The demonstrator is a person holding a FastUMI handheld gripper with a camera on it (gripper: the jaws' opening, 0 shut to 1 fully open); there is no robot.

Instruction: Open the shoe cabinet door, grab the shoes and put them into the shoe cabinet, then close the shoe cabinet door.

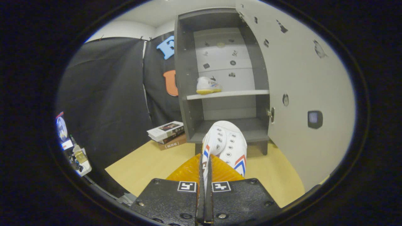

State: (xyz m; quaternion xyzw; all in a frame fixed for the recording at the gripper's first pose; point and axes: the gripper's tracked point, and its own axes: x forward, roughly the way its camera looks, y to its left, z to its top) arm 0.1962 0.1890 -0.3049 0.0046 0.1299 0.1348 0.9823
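Note:
My gripper (205,168) is shut on a white sneaker (226,145) with red and blue stripes, pinching its side wall near the opening. The shoe's toe points away toward the grey shoe cabinet (185,81), which stands open just beyond it. The cabinet's white door (301,94) is swung wide to the right. A second white sneaker (208,85) with a yellow sole rests on the middle shelf (238,93). The held shoe hangs above the wooden table (147,163), in front of the cabinet's bottom compartment (248,127).
A stack of books (166,134) lies on the table just left of the cabinet's base. Black cloth walls (106,103) close off the left side. Some small clutter (75,157) sits at the far left beyond the table's edge.

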